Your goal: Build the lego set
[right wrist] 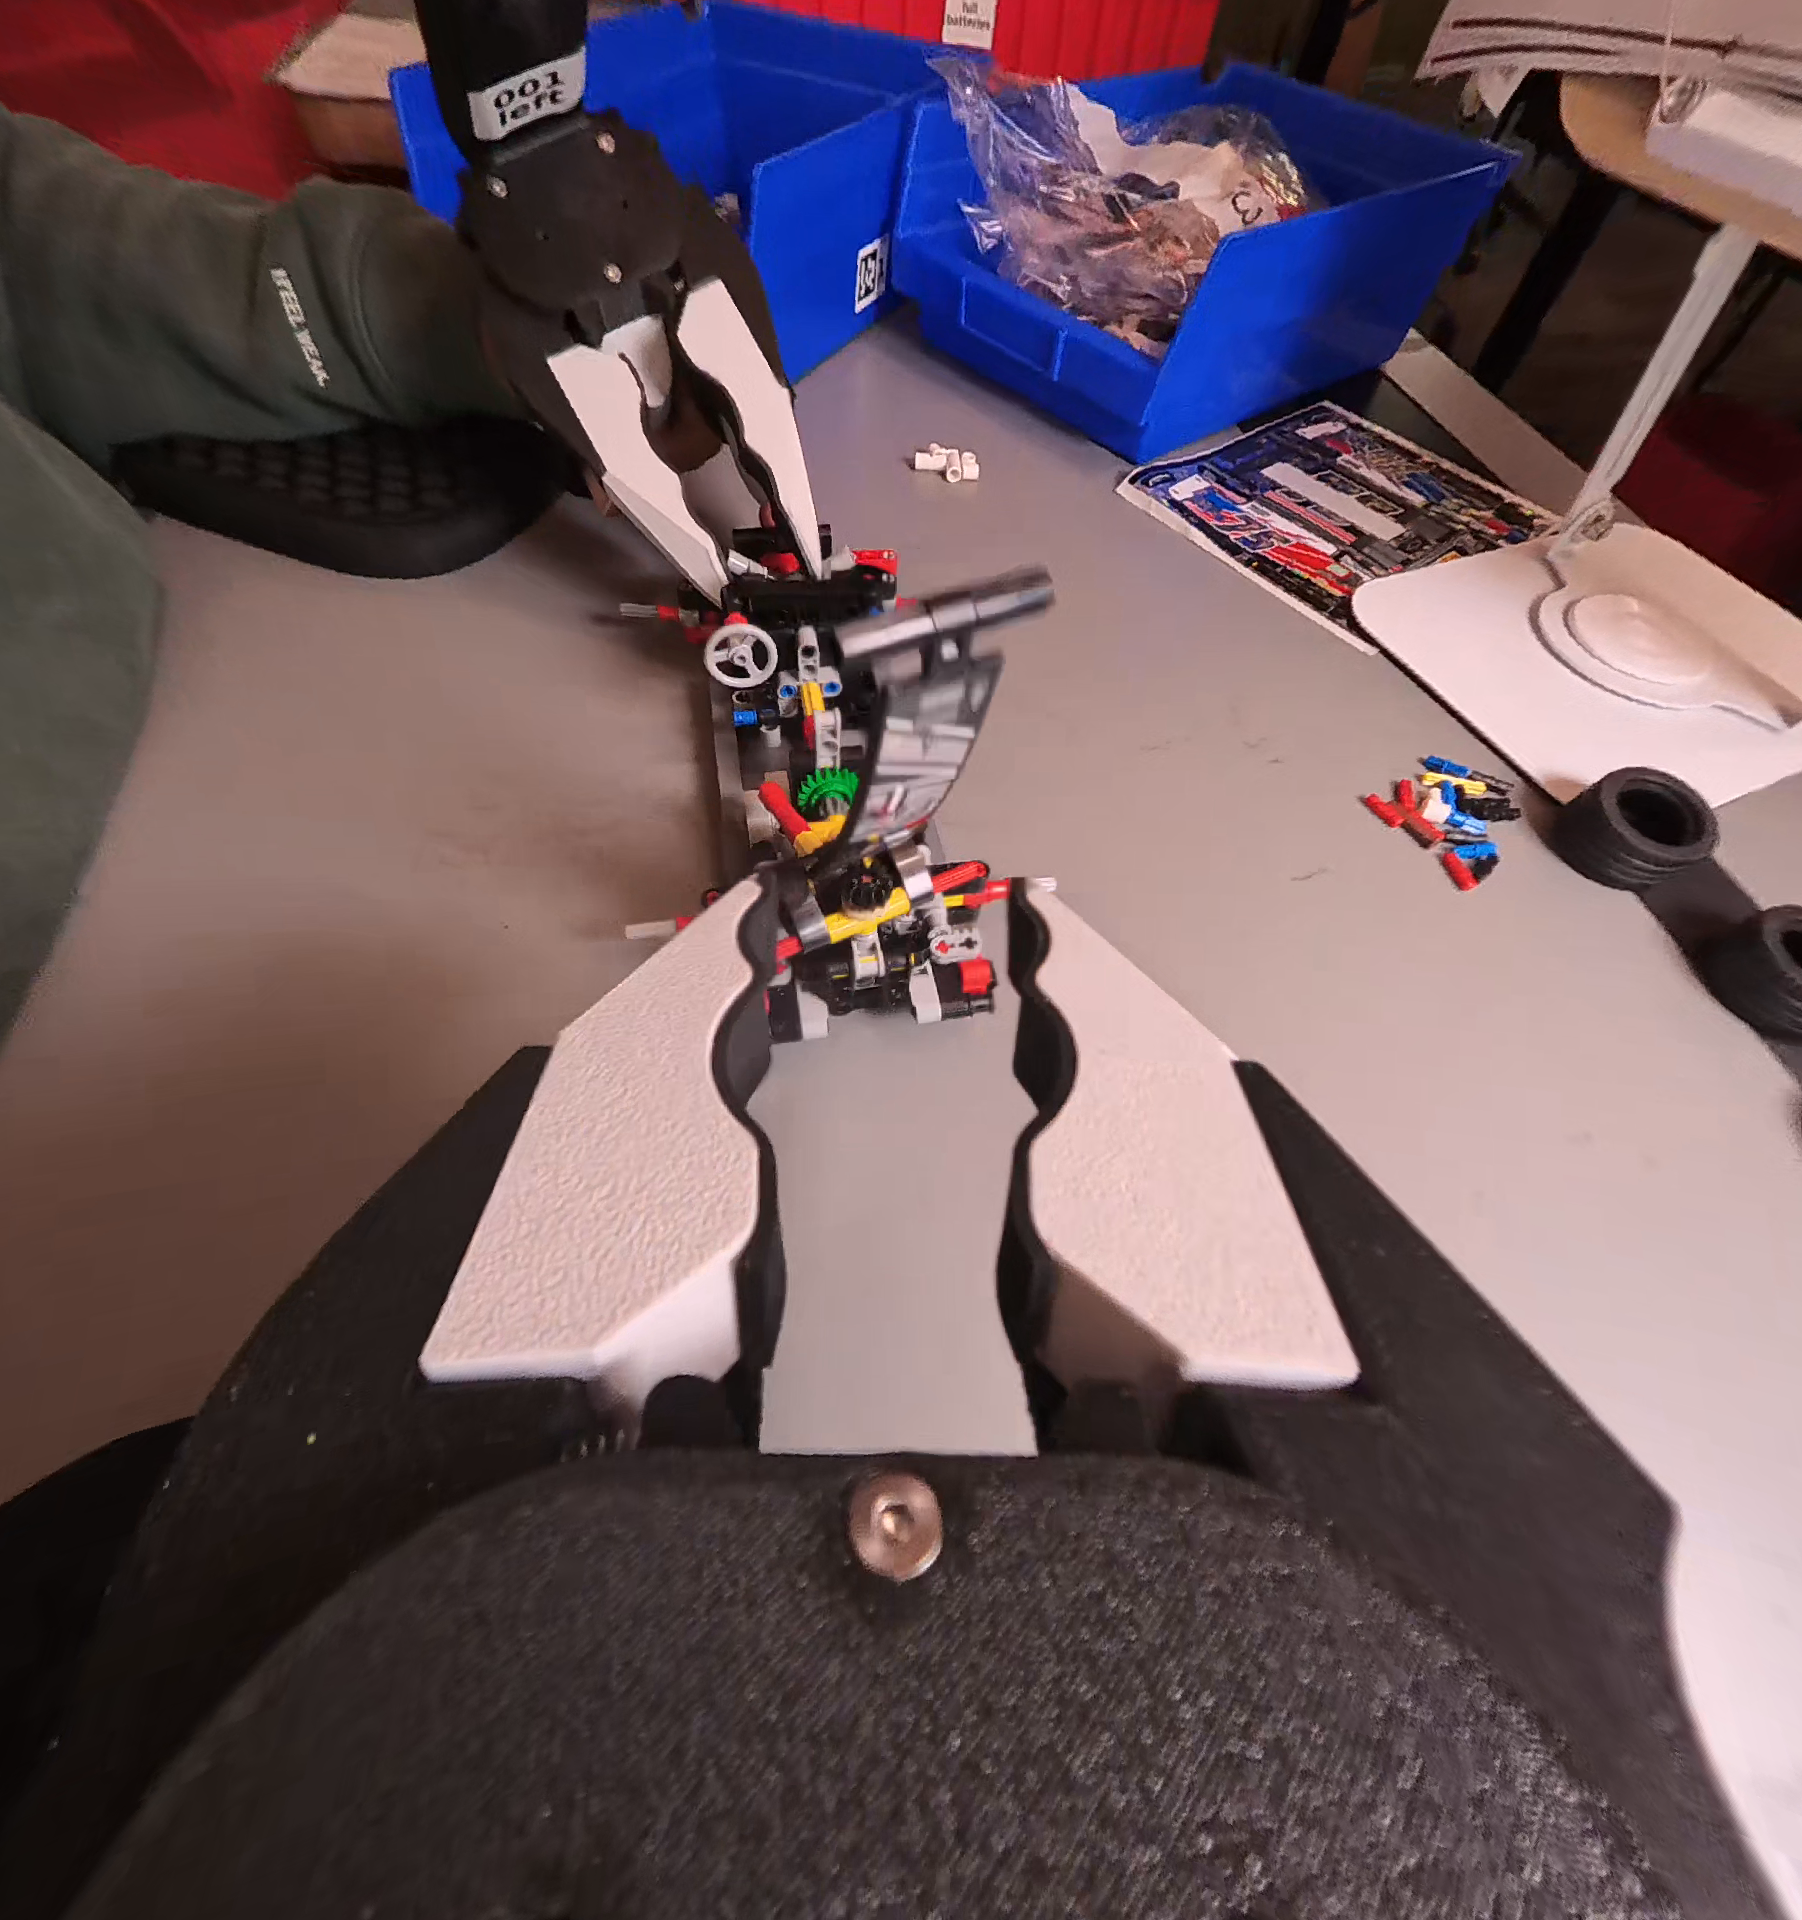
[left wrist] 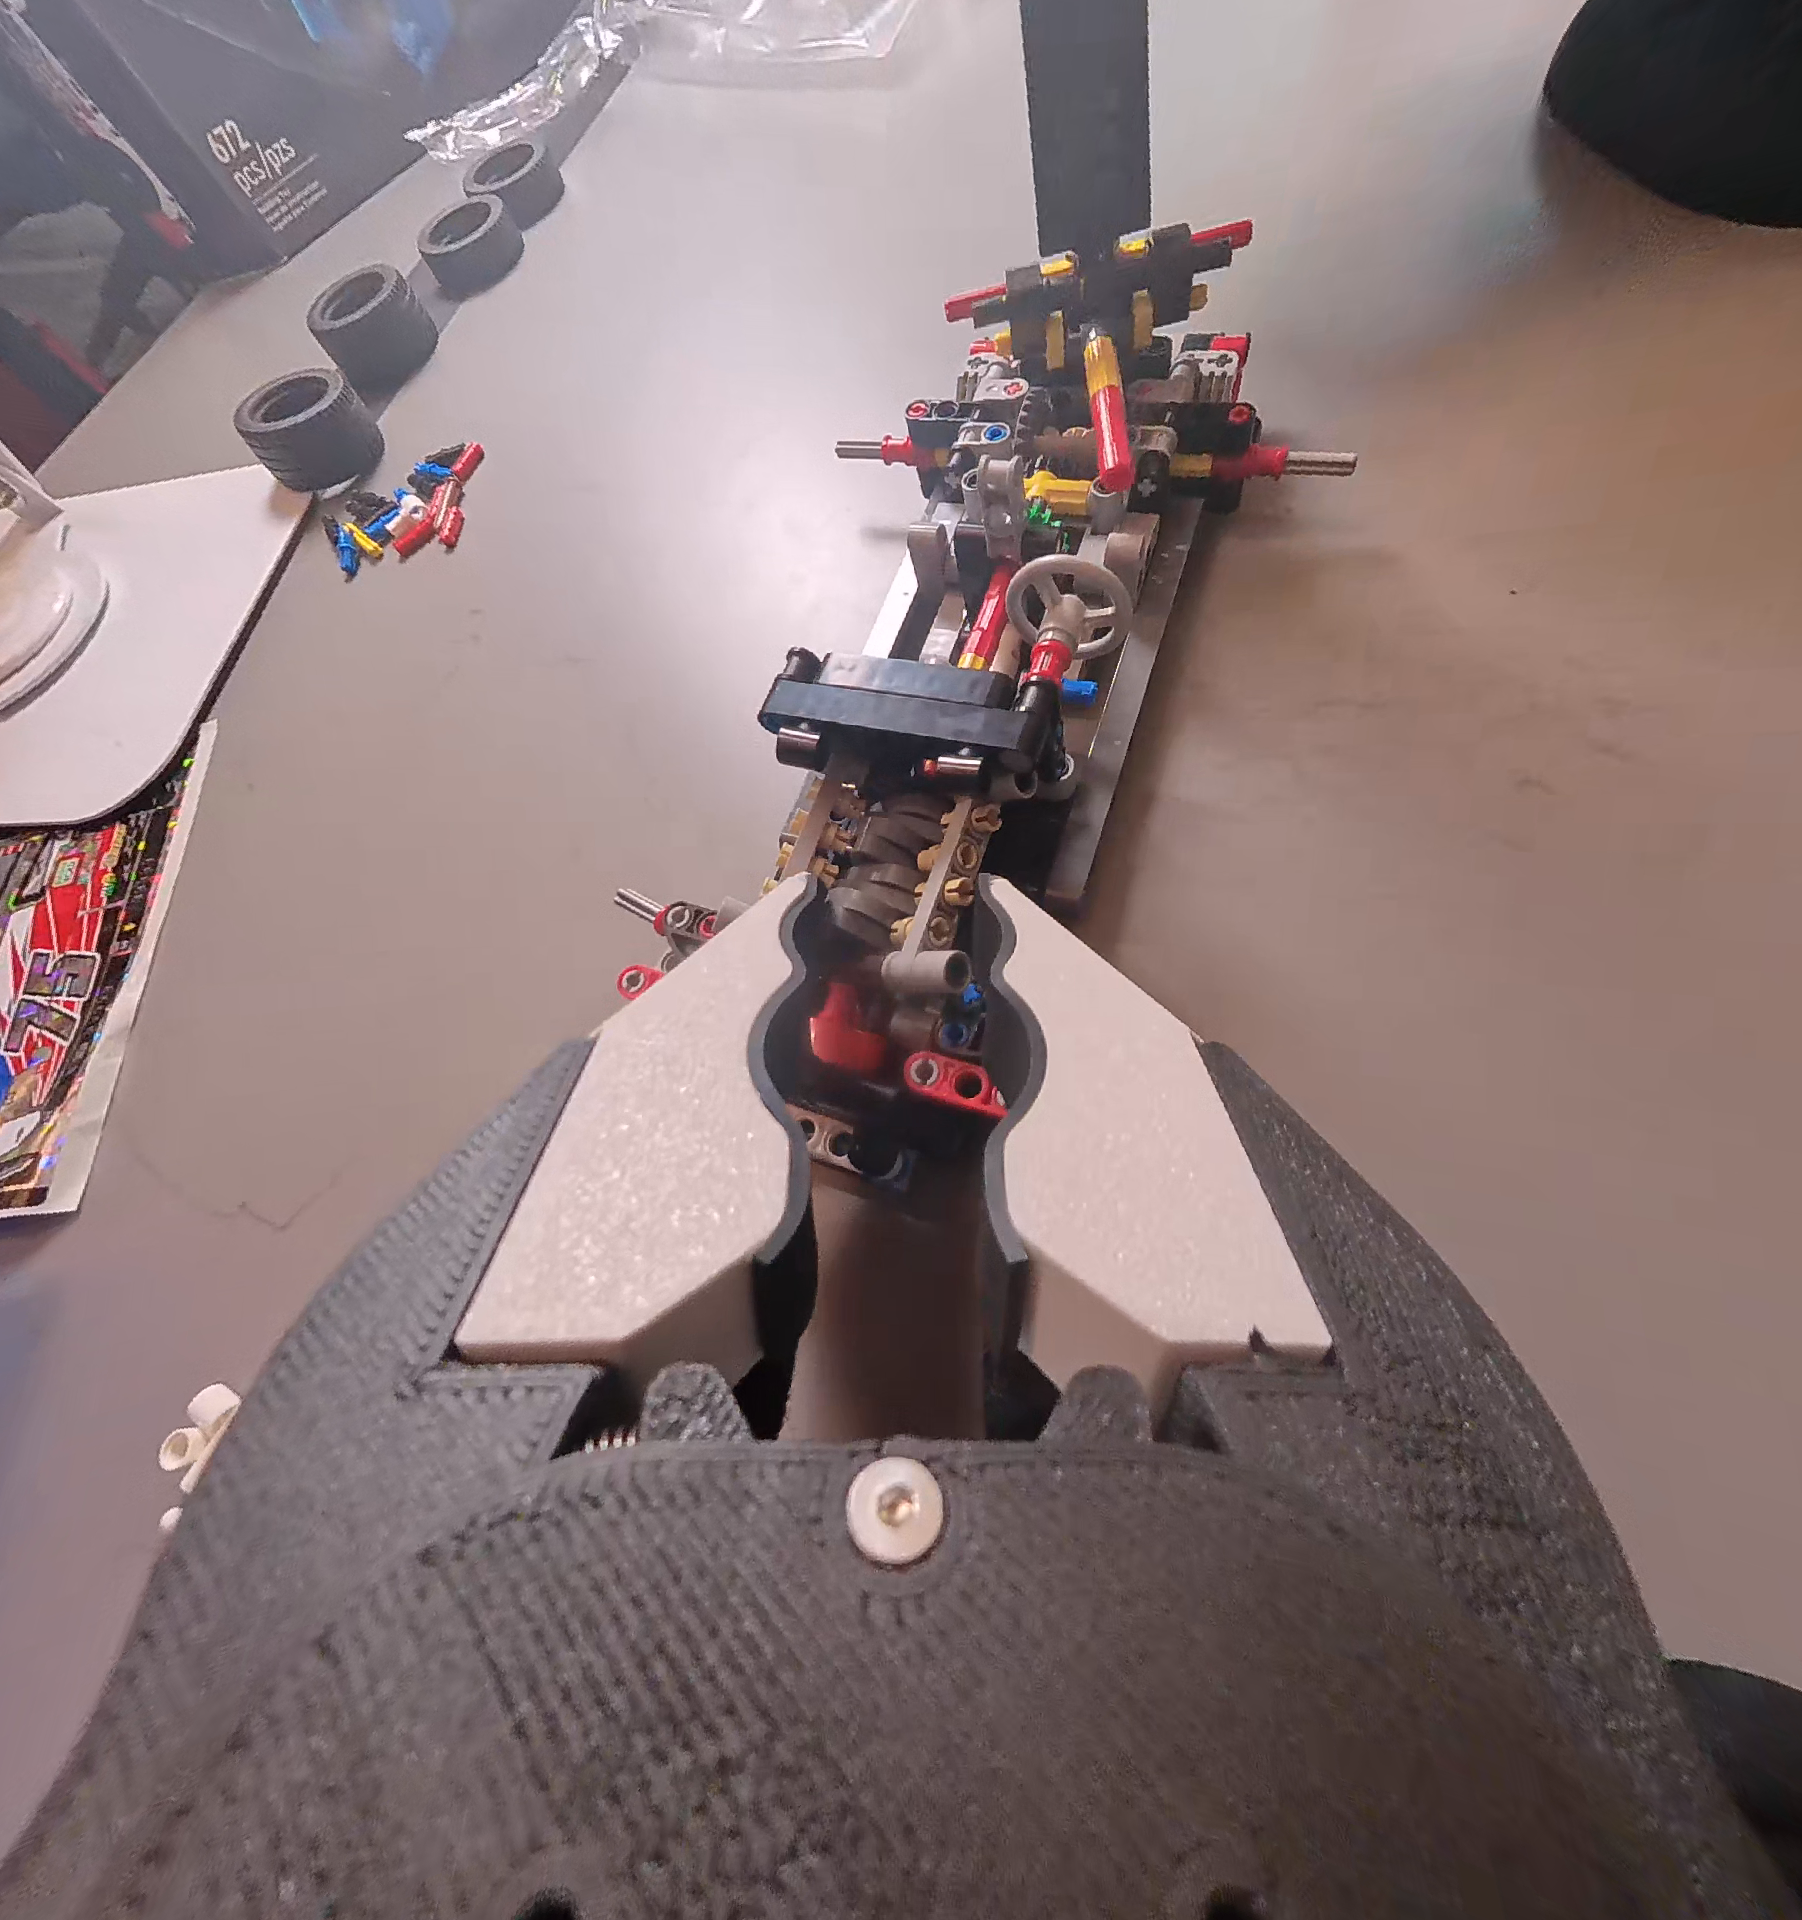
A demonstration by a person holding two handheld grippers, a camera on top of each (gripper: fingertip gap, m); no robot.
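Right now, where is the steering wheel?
The steering wheel sits mid-chassis in the left wrist view, just beyond the black beam; in the right wrist view it is near the left gripper.

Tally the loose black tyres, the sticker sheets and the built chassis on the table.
Black tyres: 4
Sticker sheet: 1
Lego chassis: 1
Total: 6
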